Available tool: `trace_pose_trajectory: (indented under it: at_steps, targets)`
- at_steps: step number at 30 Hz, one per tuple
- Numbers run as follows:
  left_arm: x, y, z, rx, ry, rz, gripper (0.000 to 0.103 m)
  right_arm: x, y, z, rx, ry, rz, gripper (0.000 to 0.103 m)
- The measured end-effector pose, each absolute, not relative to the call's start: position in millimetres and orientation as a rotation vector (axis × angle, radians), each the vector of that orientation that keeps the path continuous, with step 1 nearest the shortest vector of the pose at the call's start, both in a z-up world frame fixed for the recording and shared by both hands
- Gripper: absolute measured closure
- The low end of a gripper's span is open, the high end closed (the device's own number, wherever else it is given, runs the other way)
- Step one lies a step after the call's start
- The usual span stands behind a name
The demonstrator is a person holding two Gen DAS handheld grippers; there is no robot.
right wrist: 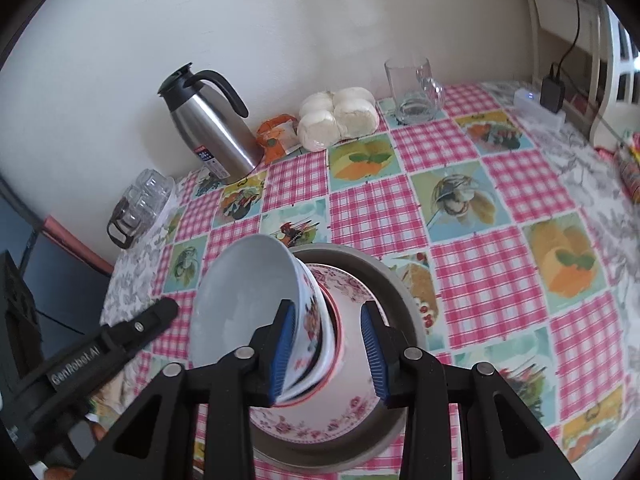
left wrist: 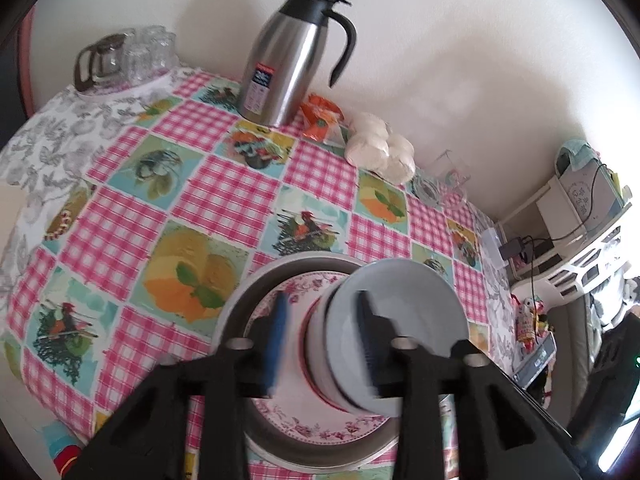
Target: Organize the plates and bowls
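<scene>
Bowls (right wrist: 256, 312) stacked on checked tablecloth (right wrist: 500, 184) by cream wall (right wrist: 280, 20); both tools gape, unclamped.

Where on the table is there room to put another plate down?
The widest bare stretch of checked tablecloth lies between the stacked dishes and the row along the wall. It is crowded by the wall: thermos jug, orange packet, bag of buns, glass mug. The glasses fill the far left corner.
</scene>
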State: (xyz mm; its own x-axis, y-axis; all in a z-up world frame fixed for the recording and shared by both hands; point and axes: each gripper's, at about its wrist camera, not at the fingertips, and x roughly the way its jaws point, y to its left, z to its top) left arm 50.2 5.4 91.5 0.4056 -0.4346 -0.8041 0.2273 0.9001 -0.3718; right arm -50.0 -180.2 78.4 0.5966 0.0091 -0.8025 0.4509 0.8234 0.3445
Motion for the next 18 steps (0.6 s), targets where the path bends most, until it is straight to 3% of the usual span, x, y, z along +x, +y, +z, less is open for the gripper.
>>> trace_pose_trajectory:
  at_steps: [1,5,7,14,18]
  targets:
    - [48.4,7.8,92.8,-0.211,1.071,-0.404,0.044,-53.2,-178.8,80.4,0.550,0.899,-0.276,0.045]
    - [40.5,18.3,93.7,-0.191,1.050,-0.361,0.027,-66.0,-170.3,86.2,0.468,0.884,-0.300,0.031]
    - [35.7,24.2,91.5,-0.175,1.042,-0.338,0.019,-71.0,-167.3,84.1,0.447,0.887,-0.307,0.019]
    - [18.4,41.4,78.7,-0.087,1.029,-0.253,0.005,-91.9,-158.2,72.9,0.414,0.890,-0.305,0.001]
    - [7.7,44.9,65.7,-0.013,1.051,-0.236,0.005,-99.5,-152.6,62.7,0.397,0.909,-0.311,0.000]
